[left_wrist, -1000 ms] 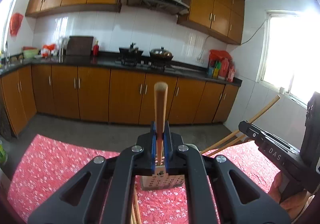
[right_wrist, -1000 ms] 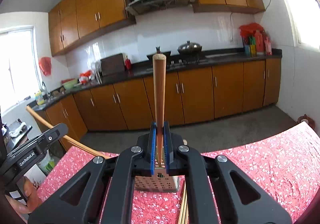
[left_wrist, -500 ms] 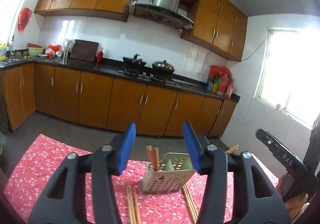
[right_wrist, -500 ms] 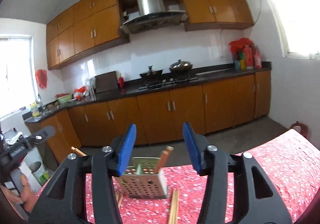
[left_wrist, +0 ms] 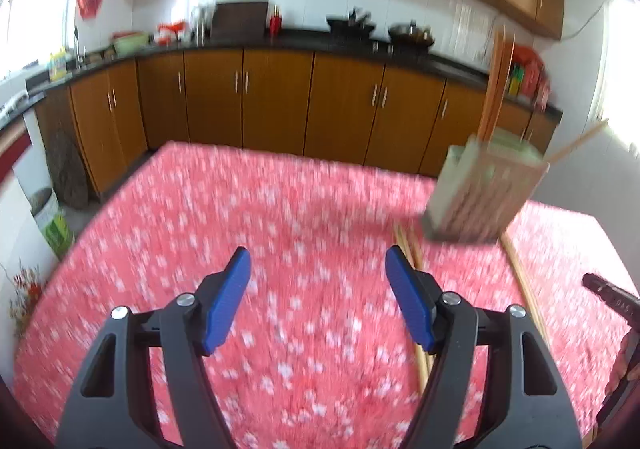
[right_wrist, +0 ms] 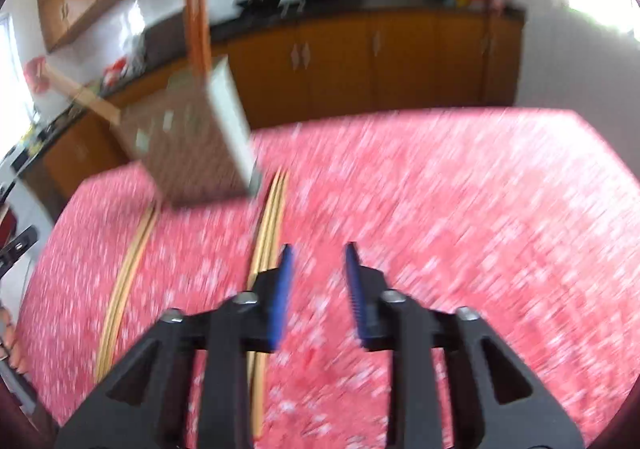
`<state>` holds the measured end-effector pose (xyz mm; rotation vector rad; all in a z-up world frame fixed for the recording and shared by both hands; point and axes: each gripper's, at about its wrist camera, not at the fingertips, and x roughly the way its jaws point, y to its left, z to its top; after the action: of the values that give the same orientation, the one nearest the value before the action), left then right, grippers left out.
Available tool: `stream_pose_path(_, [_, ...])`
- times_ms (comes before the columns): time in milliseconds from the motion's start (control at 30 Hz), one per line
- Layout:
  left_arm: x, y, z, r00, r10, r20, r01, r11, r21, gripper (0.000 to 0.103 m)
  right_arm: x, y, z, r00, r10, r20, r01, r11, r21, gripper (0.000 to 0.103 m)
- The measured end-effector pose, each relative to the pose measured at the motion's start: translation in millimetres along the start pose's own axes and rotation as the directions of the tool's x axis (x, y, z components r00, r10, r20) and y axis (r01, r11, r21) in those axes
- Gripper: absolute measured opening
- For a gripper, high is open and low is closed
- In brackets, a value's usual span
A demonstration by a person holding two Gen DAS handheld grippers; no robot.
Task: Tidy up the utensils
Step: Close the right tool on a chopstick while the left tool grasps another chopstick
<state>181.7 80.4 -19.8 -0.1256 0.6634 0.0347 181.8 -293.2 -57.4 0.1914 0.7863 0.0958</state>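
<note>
We are holding the left gripper (left_wrist: 318, 297) over the red cloth (left_wrist: 240, 209), its jaws just opening wide, nothing between them. Our right gripper (right_wrist: 318, 289) is closing to a narrow gap, also empty. The holder (left_wrist: 484, 193) is standing ahead with chopsticks (left_wrist: 496, 89) in it; more pairs (right_wrist: 272, 217) are lying beside it.

A perforated metal utensil holder (left_wrist: 480, 197) stands upright on the red floral tabletop (left_wrist: 240, 249), with wooden chopsticks (left_wrist: 496, 85) sticking up from it. More pale wooden chopsticks (right_wrist: 272, 217) lie flat in pairs just beside its base.
</note>
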Motion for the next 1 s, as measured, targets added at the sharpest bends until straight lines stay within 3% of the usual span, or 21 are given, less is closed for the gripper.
stream_pose_path(100, [8.7, -4.6, -17.8, 0.999, -0.029, -0.044, 0.029, 1.0, 0.008, 0.068, 16.4, 14.2, -15.7, 0.997, 0.033, -0.064, -0.034, 0.999, -0.013, 0.017])
stream_pose_path(367, [16.9, -37.6, -39.1, 0.991, -0.081, -0.104, 0.089, 0.993, 0.077, 0.067, 32.6, 26.9, -30.8, 0.993, 0.036, -0.116, -0.04, 0.999, -0.032, 0.015])
stream_pose_path(567, [22.3, -54.8, -46.2, 0.984, -0.097, -0.146, 0.118, 0.983, 0.139, 0.048, 26.8, 24.0, -32.5, 0.992, 0.068, -0.11, -0.072, 0.997, -0.033, 0.015])
stream_pose_path(667, [27.1, -56.8, -50.4, 0.979, -0.104, -0.173, 0.127, 0.983, 0.129, 0.044, 30.8, 30.3, -35.1, 0.994, 0.01, -0.112, -0.018, 0.997, -0.076, 0.013])
stream_pose_path(700, [28.3, -56.4, -51.4, 0.978, -0.107, -0.181, 0.13, 0.984, 0.124, 0.044, 34.1, 28.5, -35.2, 0.993, -0.014, -0.119, 0.006, 0.997, -0.072, 0.008])
stream_pose_path(867, [34.4, -59.3, -56.3, 0.969, -0.116, -0.217, 0.144, 0.982, 0.12, 0.04, 33.2, 16.4, -32.3, 0.993, -0.037, -0.108, 0.033, 0.999, -0.04, 0.008])
stream_pose_path(1000, [42.7, -63.5, -59.7, 0.963, -0.104, -0.251, 0.139, 0.982, 0.128, 0.024, 32.1, 18.3, -33.8, 0.993, -0.054, -0.101, 0.047, 0.996, -0.07, 0.008])
